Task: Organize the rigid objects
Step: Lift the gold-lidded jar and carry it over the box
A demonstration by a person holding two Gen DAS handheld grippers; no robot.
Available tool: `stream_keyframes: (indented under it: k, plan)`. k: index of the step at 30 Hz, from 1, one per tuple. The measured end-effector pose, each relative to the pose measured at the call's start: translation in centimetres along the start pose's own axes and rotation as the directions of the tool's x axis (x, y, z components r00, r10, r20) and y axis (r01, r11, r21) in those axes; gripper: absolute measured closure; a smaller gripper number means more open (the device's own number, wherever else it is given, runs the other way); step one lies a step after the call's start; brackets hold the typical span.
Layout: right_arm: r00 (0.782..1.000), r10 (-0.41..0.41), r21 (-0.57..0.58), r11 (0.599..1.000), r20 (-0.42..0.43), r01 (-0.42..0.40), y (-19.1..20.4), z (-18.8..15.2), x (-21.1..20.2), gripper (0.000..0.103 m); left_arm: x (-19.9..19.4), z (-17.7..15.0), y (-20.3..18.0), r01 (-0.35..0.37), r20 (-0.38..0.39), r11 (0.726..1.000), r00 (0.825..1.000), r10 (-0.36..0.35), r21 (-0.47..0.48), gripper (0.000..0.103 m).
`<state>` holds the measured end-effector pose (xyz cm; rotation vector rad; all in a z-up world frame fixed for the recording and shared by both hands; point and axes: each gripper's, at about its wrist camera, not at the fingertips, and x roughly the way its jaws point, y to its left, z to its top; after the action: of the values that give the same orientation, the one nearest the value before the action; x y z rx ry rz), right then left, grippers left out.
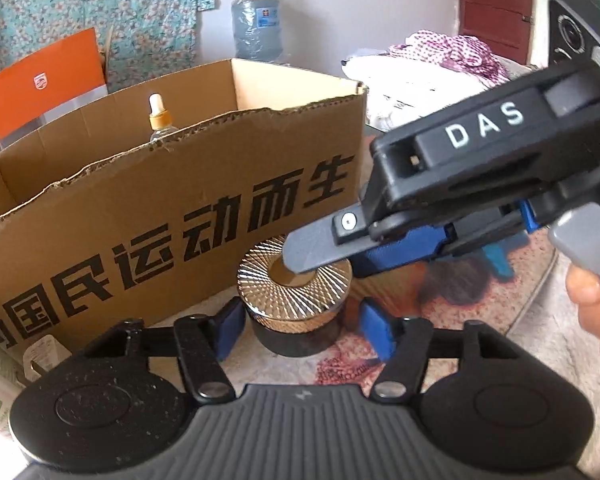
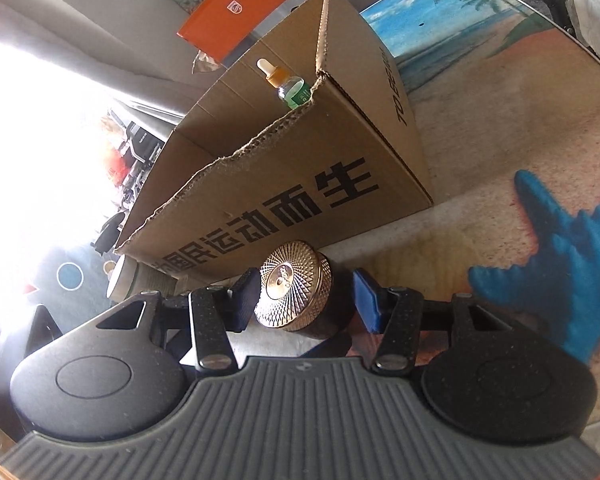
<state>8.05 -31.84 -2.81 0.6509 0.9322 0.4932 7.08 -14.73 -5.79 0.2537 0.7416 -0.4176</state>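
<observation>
My left gripper (image 1: 300, 330) flanks the dark jar with the gold ribbed lid (image 1: 296, 276), its blue fingers (image 1: 230, 330) spread and clear of its sides. My right gripper (image 2: 306, 300) straddles that jar (image 2: 294, 284) too, fingers (image 2: 366, 300) spread, not pinching. The jar stands on the tabletop (image 2: 500, 152), just before the cardboard box (image 1: 168, 208) holding a dropper bottle (image 1: 159, 120).

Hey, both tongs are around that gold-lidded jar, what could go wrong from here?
The left tongs and right tongs both straddle the gold-lidded jar, so they may collide or tip it. It stands close to the cardboard box, so a nudge could jam it there. The dropper bottle upright inside may topple if the jar lands on it.
</observation>
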Motion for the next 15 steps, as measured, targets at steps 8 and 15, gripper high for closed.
stream_keyframes:
  k: [8, 15]
  plan:
    - [1.000, 0.018, 0.001, 1.000, -0.013, -0.018, 0.6, -0.4, 0.2, 0.054, -0.3, 0.1, 0.5, 0.004, -0.010, 0.999, 1.000, -0.005, -0.037, 0.046]
    - [0.999, 0.023, 0.001, 1.000, -0.041, -0.023, 1.0, -1.2, -0.3, 0.054, -1.4, -0.5, 0.5, 0.024, -0.041, 0.999, 0.999, -0.026, -0.047, 0.046]
